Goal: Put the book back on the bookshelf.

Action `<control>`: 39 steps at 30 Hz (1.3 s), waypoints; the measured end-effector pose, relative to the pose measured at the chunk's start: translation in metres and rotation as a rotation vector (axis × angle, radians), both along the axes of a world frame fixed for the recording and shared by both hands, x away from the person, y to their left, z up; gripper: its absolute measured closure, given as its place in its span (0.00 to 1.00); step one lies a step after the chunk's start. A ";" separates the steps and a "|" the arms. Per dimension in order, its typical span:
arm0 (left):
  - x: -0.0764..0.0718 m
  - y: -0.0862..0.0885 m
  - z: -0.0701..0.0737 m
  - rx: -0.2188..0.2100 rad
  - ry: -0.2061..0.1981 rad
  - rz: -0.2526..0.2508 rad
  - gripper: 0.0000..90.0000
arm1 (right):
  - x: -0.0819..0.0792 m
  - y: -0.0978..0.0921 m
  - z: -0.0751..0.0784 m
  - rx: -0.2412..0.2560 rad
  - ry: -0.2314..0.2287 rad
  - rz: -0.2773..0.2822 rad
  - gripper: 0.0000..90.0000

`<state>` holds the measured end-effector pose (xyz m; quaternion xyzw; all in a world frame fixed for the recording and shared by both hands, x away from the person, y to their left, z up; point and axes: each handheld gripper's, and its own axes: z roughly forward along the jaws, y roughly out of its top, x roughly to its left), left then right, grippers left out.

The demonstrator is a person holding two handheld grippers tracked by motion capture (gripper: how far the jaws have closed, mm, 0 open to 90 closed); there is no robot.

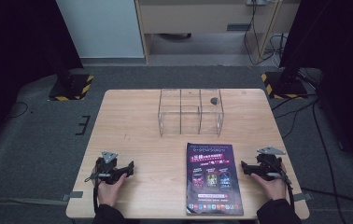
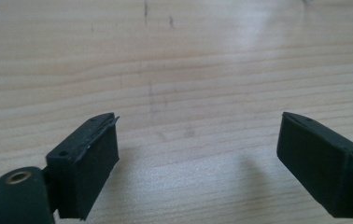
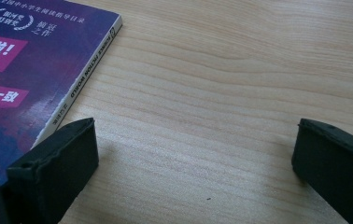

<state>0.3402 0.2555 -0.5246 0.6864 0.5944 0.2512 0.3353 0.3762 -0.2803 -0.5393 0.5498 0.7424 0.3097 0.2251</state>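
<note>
The right gripper (image 1: 247, 166) rests low on the table (image 1: 132, 121) at about 4 o'clock, its jaws wide apart and holding nothing — in the right gripper view one jaw sits just beside the spine edge of the magazine (image 3: 20, 74), nearly touching it. The magazine (image 1: 213, 178) lies flat, cover up, at about 5 o'clock near the front edge, between the two hands. The left gripper (image 1: 129, 169) sits at about 7 o'clock, well apart from the magazine, jaws also spread over bare wood. The step in hand looks to be picking up the magazine, likely for the clear acrylic organizer (image 1: 191, 111) at 12 o'clock. To do it well, the right gripper should probably slide one jaw under the spine edge and close on the thick bound side — not on loose pages, which would fan and sag. The left gripper could steady the far edge so the magazine does not skate across the smooth wood.
</note>
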 end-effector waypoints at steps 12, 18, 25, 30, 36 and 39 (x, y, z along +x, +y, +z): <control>-0.010 -0.017 0.017 -0.046 -0.060 -0.047 0.18 | -0.011 -0.003 0.018 0.024 -0.092 -0.033 0.09; -0.013 -0.028 0.024 -0.063 -0.094 -0.077 0.16 | -0.013 -0.004 0.022 0.044 -0.101 -0.033 0.09; -0.016 -0.043 0.030 -0.079 -0.128 -0.109 0.16 | -0.015 -0.003 0.027 0.061 -0.117 -0.022 0.09; -0.017 -0.053 0.032 -0.091 -0.141 -0.137 0.16 | -0.017 0.000 0.031 0.081 -0.132 -0.009 0.10; -0.019 -0.065 0.035 -0.089 -0.143 -0.183 0.17 | -0.020 0.006 0.036 0.097 -0.138 0.005 0.10; -0.020 -0.070 0.035 -0.093 -0.142 -0.194 0.18 | -0.020 0.007 0.036 0.098 -0.145 0.013 0.10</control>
